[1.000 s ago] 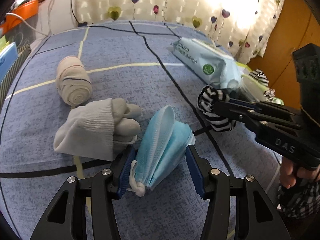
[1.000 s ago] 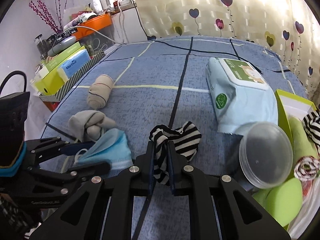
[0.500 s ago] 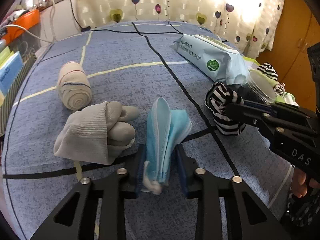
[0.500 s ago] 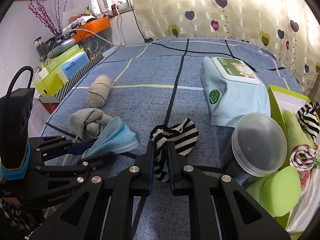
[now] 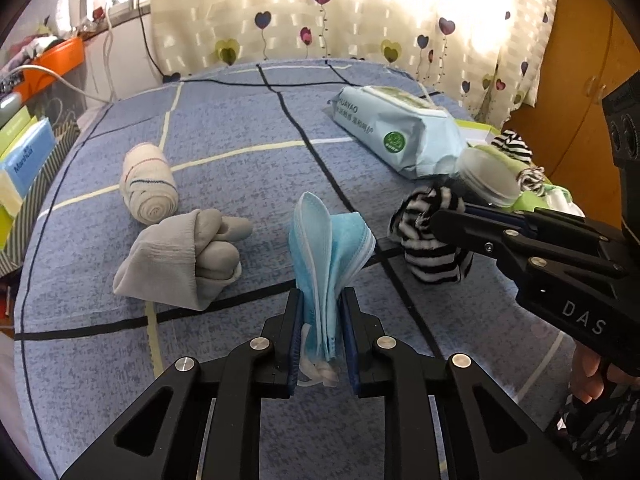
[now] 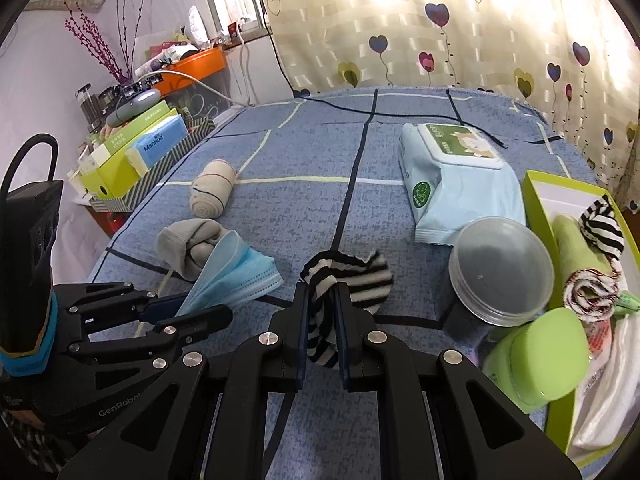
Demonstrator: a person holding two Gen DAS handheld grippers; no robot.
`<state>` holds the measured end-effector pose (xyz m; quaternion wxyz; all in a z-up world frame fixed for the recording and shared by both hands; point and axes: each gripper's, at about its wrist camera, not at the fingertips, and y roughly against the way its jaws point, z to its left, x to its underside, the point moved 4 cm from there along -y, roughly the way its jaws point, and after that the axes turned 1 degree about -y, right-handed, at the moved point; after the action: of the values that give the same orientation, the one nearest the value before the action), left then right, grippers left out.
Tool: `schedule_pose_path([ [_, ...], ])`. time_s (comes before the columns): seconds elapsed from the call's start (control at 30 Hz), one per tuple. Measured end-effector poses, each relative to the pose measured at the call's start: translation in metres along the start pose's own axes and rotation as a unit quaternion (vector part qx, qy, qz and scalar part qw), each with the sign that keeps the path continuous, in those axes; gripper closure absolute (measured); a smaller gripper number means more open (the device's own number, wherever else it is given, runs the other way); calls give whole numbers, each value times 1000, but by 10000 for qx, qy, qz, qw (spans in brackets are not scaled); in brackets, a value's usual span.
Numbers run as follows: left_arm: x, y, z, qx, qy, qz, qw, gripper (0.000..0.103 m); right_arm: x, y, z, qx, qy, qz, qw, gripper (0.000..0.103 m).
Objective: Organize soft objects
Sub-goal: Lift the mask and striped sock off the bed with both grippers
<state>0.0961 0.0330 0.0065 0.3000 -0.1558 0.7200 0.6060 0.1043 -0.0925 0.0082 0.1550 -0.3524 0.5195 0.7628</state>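
Your left gripper (image 5: 320, 320) has just closed its jaws on the folded blue face mask (image 5: 328, 248); the mask stands on edge over the blue bedspread (image 5: 240, 152), long axis pointing away from you, ear loops bunched at the near end between the pads. Your right gripper (image 6: 322, 320) pinches the black-and-white striped sock (image 6: 348, 276), which fans out ahead of the fingers. The grey sock bundle (image 5: 180, 260) lies just left of the mask.
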Motion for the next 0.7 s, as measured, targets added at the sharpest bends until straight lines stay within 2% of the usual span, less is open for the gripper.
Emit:
schedule_pose_path([
  [0.43,1,18,-10,-8,4,-166,9999,86,11,29,-14,7,-110,-191,9998,90],
  [0.6,3,15,-12,10,34,-148,9999,86,19,19,-10,-240,-10,99,9997,90],
  [0.63,4,14,-12,13,43,-114,9999,86,20,15,-9,-187,16,129,9997,87],
  [0.7,6,12,-10,-4,77,-69,9999,86,21,9,-6,-140,26,162,9998,75],
])
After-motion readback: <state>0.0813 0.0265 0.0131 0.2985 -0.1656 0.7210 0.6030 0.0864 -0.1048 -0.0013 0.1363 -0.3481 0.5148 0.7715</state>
